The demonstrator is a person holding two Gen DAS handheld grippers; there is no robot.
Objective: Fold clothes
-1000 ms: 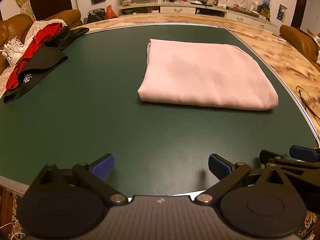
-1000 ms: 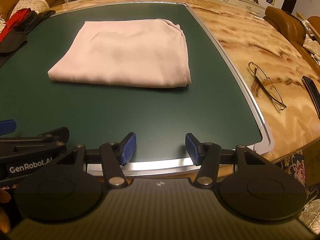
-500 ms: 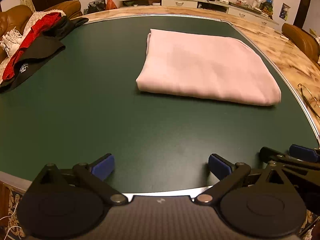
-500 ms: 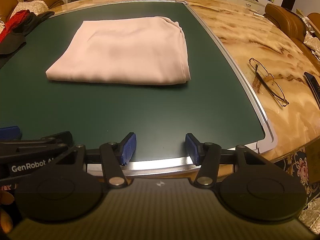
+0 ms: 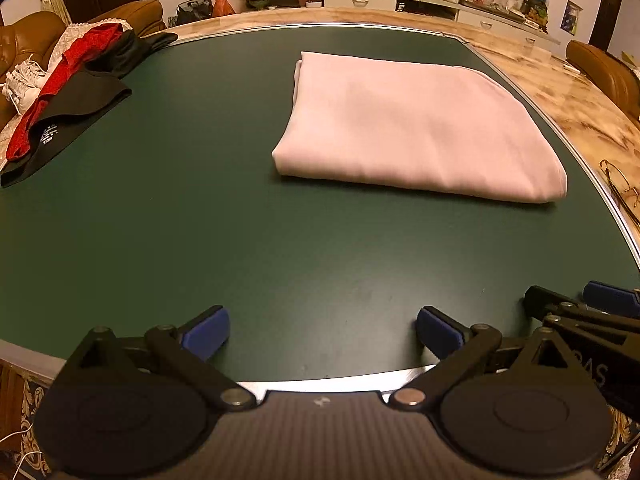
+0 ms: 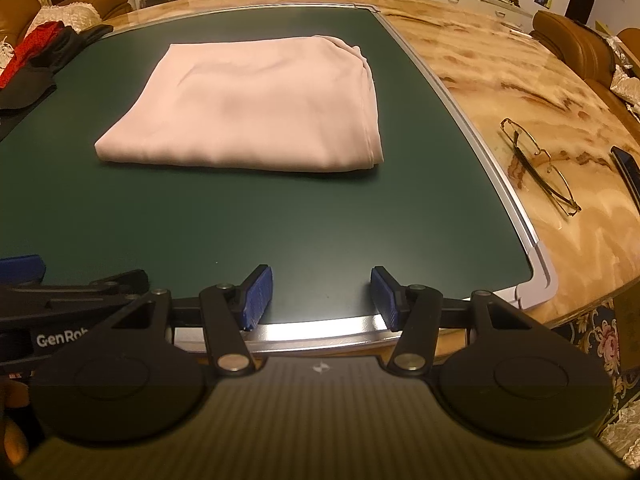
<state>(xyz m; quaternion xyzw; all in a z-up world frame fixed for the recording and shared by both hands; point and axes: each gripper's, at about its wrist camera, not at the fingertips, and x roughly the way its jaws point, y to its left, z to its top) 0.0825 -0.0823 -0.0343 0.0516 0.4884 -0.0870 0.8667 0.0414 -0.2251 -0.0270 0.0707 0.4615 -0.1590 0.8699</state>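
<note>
A pale pink garment lies folded flat in a neat rectangle on the dark green mat; it also shows in the right wrist view. My left gripper is open and empty, hovering at the mat's near edge, well short of the garment. My right gripper is open and empty, also at the near edge, beside the left one. Part of the right gripper shows at the left view's right edge.
A pile of black and red clothes lies at the mat's far left. Eyeglasses and a dark phone lie on the marble table right of the mat. Brown chairs stand around it.
Both views shifted slightly: the cameras tilted and drew back a little, so the garment sits a bit differently in frame. The garment has not moved and both grippers stay open.
</note>
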